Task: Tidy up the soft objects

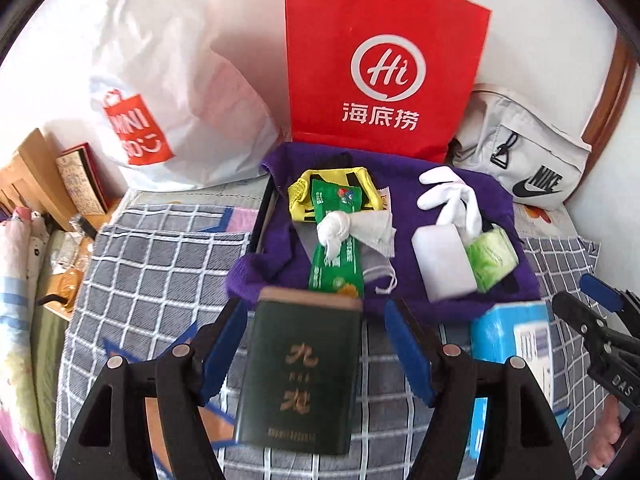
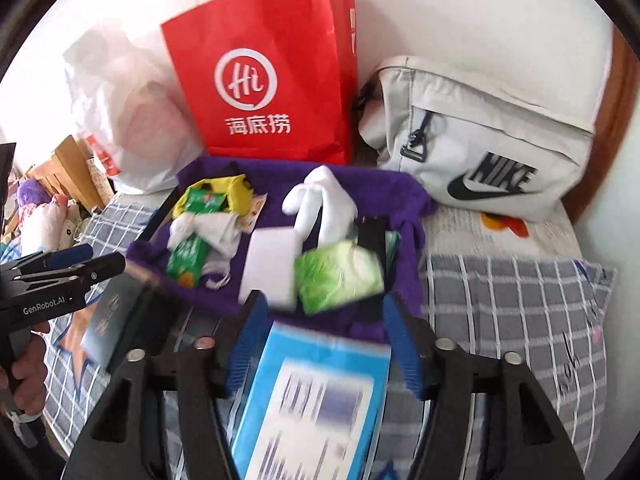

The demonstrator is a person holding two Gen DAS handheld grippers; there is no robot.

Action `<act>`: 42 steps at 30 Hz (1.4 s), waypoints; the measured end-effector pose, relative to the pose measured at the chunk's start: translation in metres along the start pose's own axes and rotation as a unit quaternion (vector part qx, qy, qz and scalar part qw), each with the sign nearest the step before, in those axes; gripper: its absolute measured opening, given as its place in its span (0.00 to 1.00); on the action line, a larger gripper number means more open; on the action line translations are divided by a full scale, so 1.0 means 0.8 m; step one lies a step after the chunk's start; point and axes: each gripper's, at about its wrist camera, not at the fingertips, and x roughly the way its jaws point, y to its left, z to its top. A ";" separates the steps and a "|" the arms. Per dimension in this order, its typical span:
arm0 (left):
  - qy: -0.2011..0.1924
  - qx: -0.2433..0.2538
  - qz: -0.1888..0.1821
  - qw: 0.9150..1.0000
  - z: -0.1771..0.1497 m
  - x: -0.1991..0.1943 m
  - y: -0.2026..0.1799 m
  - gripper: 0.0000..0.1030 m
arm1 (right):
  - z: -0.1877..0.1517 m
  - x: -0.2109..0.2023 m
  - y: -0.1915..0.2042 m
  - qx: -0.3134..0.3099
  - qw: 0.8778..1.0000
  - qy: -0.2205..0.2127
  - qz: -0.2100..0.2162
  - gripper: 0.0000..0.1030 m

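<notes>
1. Left gripper (image 1: 314, 344): fingers spread wide, a dark green tin (image 1: 298, 372) lying flat between them on the checked bedcover (image 1: 132, 280). Gaps show on both sides, so nothing is clamped; the gripper is either lining up on the tin or has just let it go, cannot tell which.
2. Right gripper (image 2: 324, 344): fingers likewise apart, straddling a blue box (image 2: 316, 396) with a printed label. No contact visible; box is motion-blurred.
3. Judgement: tin and box are rigid, so they sit on the bedcover outside the soft pile, probably sorted apart on purpose.
4. Just beyond both grippers: purple cloth (image 1: 404, 300) spread as a collecting patch. On its left half, a yellow mesh item (image 1: 302, 196), green sachets (image 1: 336, 272) and a knotted white cloth (image 1: 336, 228) overlap in a heap.
5. On its right half: a white block (image 1: 442, 260), looks like sponge, touching a green wrapped pack (image 1: 492, 256); a white glove (image 1: 452, 196) is draped behind them. The soft objects are thus all gathered on the cloth.
6. Far edge, against the wall: white Miniso bag (image 1: 160, 92) at left, red paper bag (image 1: 380, 60) upright in the middle, grey Nike pouch (image 1: 532, 160) at right. Likely candidate containers; none obviously open toward the pile.
</notes>
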 end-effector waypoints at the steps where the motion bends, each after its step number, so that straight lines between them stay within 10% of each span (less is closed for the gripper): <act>1: -0.005 0.002 -0.002 1.000 -0.007 -0.010 0.001 0.68 | -0.010 -0.013 0.004 0.001 1.000 -0.006 -0.001 0.74; 24: -0.116 0.001 0.018 0.993 -0.180 -0.202 -0.005 0.78 | -0.188 -0.207 0.049 0.024 0.996 -0.077 -0.043 0.99; 42: -0.131 0.011 0.016 0.991 -0.204 -0.228 -0.022 0.79 | -0.212 -0.255 0.048 0.029 0.993 -0.100 -0.058 0.99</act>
